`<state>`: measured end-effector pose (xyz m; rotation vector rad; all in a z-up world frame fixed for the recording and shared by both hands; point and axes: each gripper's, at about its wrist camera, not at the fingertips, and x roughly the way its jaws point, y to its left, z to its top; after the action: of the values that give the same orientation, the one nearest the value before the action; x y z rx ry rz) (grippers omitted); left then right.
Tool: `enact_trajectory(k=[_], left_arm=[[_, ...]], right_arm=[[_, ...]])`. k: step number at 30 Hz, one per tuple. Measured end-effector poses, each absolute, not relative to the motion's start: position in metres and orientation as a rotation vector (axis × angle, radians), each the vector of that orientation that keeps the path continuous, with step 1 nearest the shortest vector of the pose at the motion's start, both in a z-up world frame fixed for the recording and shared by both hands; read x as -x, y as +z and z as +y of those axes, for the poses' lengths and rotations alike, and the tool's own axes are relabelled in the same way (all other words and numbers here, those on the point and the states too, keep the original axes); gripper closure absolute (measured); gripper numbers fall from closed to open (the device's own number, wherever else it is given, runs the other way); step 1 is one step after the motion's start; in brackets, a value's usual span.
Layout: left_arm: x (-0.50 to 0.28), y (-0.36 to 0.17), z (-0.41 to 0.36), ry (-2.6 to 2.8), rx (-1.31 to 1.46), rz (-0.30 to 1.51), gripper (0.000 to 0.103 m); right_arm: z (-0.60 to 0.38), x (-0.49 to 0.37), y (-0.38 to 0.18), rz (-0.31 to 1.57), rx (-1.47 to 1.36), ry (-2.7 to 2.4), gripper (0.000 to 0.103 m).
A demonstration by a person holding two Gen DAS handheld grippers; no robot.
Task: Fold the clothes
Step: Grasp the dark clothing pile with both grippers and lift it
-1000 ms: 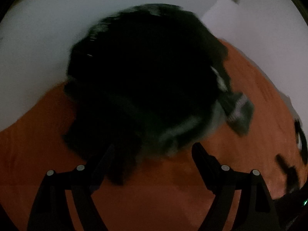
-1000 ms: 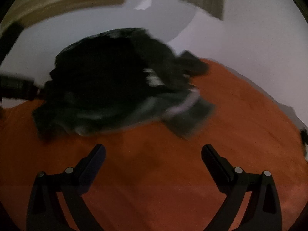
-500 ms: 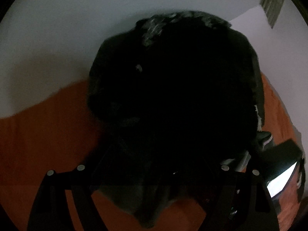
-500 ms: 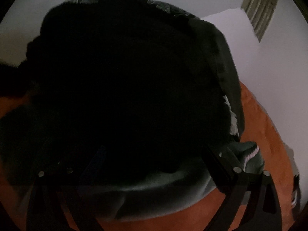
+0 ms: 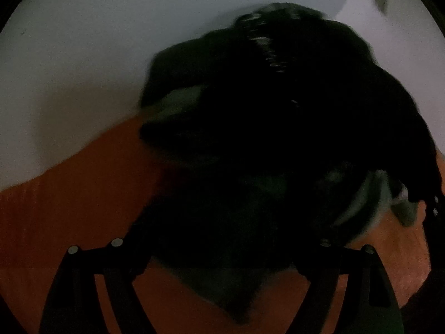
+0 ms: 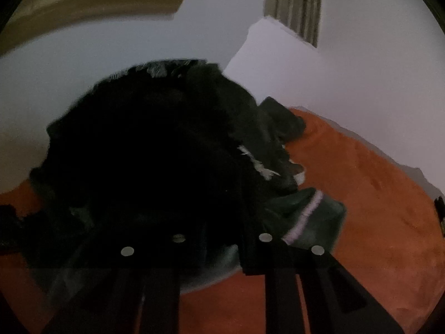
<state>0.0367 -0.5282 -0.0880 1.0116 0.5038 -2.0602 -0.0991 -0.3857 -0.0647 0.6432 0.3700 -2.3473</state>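
Observation:
A dark, crumpled garment [image 5: 278, 144] with a zipper and a pale stripe lies heaped on an orange surface [image 5: 69, 217]. In the left wrist view my left gripper [image 5: 222, 245] is open, its fingers standing wide on either side of the garment's near edge. In the right wrist view the same garment [image 6: 155, 153] fills the middle, with a grey cuff with a pale stripe [image 6: 308, 217] at the right. My right gripper [image 6: 219, 222] has its fingers drawn close together on the dark fabric. The fingertips are lost in the dark cloth.
The orange surface [image 6: 361, 194] spreads to the right of the garment. White walls [image 6: 347, 69] rise behind it, with a beige curtain or panel [image 6: 294, 2] at the top. A small dark object [image 6: 440, 211] sits at the far right edge.
My right gripper has closed from wide open onto the garment and drawn back, so the pile looks smaller. The left gripper stays open at the garment's near edge.

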Motion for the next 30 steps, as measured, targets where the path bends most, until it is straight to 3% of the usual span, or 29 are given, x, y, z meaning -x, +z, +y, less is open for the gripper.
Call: enact_trajectory(k=[4, 8, 9, 15, 17, 20, 21, 22, 25, 30], left_arm=[[-0.016, -0.087, -0.502, -2.098, -0.999, 0.409, 0.02], [0.005, -0.086, -0.477, -2.132, -0.985, 0.314, 0.02], [0.009, -0.087, -0.477, -2.13, -0.978, 0.296, 0.02], [0.022, -0.099, -0.49, -2.108, -0.985, 0.288, 0.02], [0.023, -0.104, -0.492, -2.094, -1.008, 0.258, 0.02], [0.018, -0.108, -0.496, -2.074, -1.031, 0.235, 0.02], [0.013, -0.108, -0.498, -2.07, -1.033, 0.246, 0.02], [0.008, -0.108, -0.502, -2.068, -1.026, 0.272, 0.02], [0.001, -0.109, -0.511, -2.069, -1.04, 0.302, 0.02], [-0.009, -0.107, -0.522, -2.061, -1.061, 0.295, 0.02]], right_arm=[[-0.346, 0.118, -0.06, 0.235, -0.729, -2.315, 0.09], [-0.328, 0.09, -0.038, 0.224, -0.643, -2.312, 0.095], [-0.322, 0.083, -0.033, 0.238, -0.609, -2.321, 0.103], [-0.283, 0.095, -0.052, 0.252, -0.755, -2.254, 0.103], [-0.269, 0.106, -0.07, 0.216, -0.884, -2.175, 0.096], [-0.259, 0.107, -0.092, 0.211, -0.937, -2.134, 0.055], [-0.256, 0.107, -0.096, 0.189, -0.928, -2.135, 0.036], [-0.256, 0.106, -0.098, 0.155, -0.912, -2.135, 0.028], [-0.276, 0.103, -0.1, 0.157, -0.876, -2.125, 0.026], [-0.345, 0.097, -0.124, 0.33, -0.868, -2.104, 0.026]])
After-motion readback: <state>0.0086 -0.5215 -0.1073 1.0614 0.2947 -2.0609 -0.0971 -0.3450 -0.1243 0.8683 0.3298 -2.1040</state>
